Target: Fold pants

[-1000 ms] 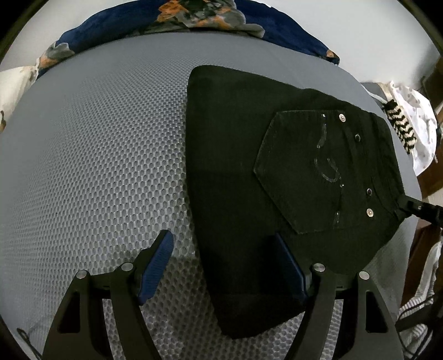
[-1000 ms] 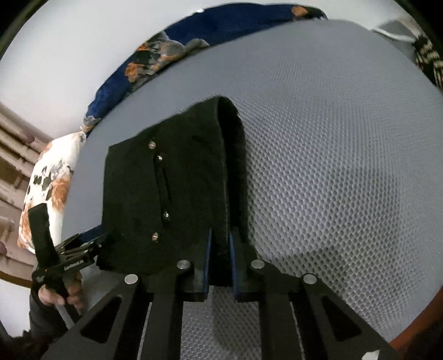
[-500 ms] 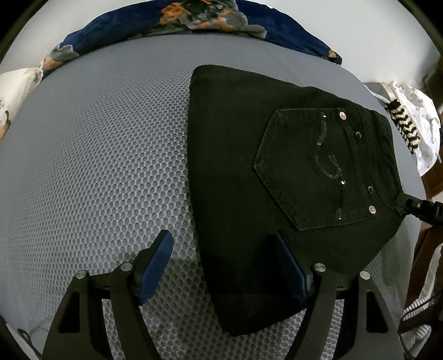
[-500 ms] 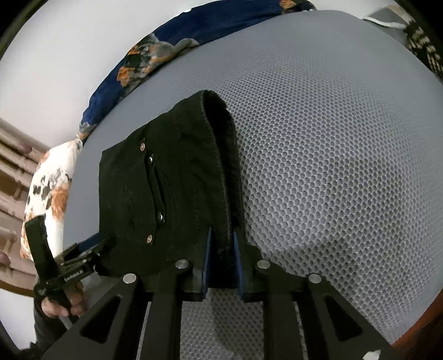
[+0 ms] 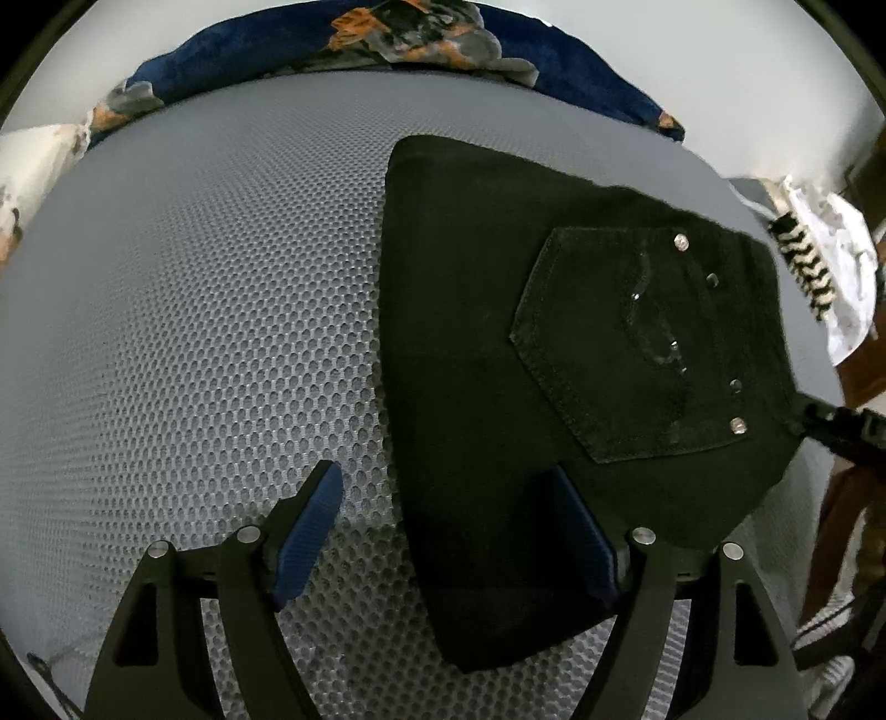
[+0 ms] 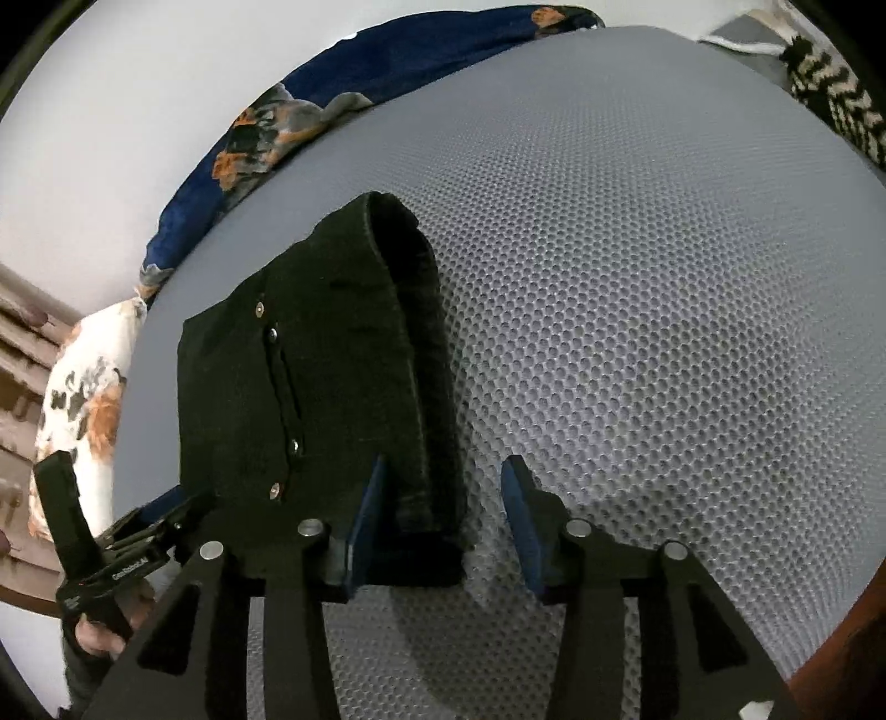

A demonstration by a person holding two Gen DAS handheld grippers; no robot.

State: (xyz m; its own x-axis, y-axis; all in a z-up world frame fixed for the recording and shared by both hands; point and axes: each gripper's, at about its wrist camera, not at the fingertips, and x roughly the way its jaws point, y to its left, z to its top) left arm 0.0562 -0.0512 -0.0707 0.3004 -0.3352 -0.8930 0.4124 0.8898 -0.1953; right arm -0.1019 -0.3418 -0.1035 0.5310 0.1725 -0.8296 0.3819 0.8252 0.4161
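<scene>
A grey honeycomb-mesh mattress point(image 5: 210, 310) fills the scene. Along its edge at twelve o'clock lies a navy floral blanket point(image 5: 421, 39) against a plain white wall point(image 6: 111, 111). A white floral pillow point(image 6: 83, 399) sits at nine o'clock in the right wrist view, and brown wooden furniture point(image 5: 864, 376) shows at three o'clock in the left wrist view. The light is soft and even.

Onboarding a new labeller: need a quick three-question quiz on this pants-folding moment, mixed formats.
1. True or false: the right claw is clamped shut on the black pants.
2. What do the pants lie on? A) wooden floor B) grey mesh surface C) white sheet
3. What garment detail faces up in the left wrist view?

Key
1. False: its jaws have just been opening, the fold's edge loose between them.
2. B
3. The back pocket with metal rivets.
</scene>
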